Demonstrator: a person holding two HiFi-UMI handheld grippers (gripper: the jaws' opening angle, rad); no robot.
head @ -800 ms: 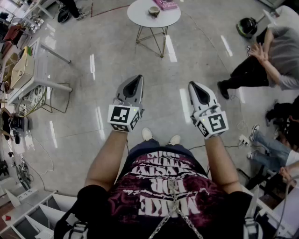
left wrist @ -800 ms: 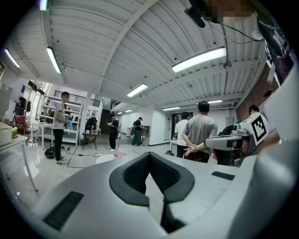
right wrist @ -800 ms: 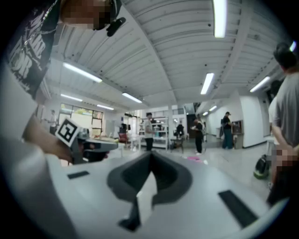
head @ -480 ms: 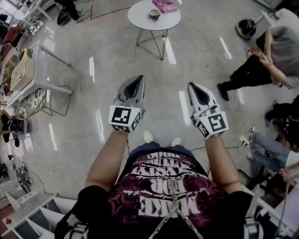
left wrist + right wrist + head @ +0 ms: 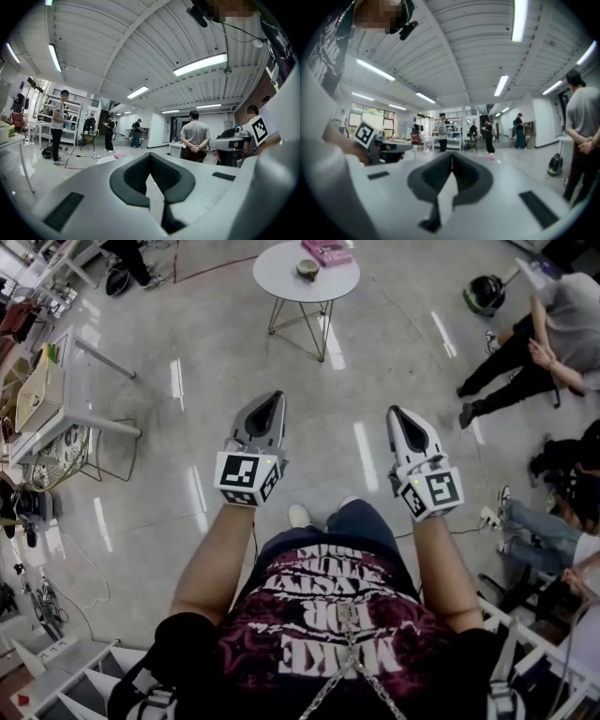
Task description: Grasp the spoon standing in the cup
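A small cup (image 5: 308,270) stands on a round white table (image 5: 281,277) far ahead, beside a pink book (image 5: 327,251). No spoon can be made out in the cup at this distance. My left gripper (image 5: 272,397) and my right gripper (image 5: 398,412) are held level at waist height, side by side, well short of the table. Both are shut with nothing between the jaws; in the left gripper view (image 5: 150,154) and the right gripper view (image 5: 451,154) the tips meet. The pink book (image 5: 119,156) shows faintly past the left jaws.
A white side table (image 5: 75,381) with a fan under it stands at the left. A person (image 5: 553,334) sits at the right near a black helmet (image 5: 486,294); more people and cables are at the right edge. Several people stand by shelves in the background.
The person holding the grippers has stepped forward, one knee now under the right arm. The right gripper sits a little further right; the seated person at the right has shifted.
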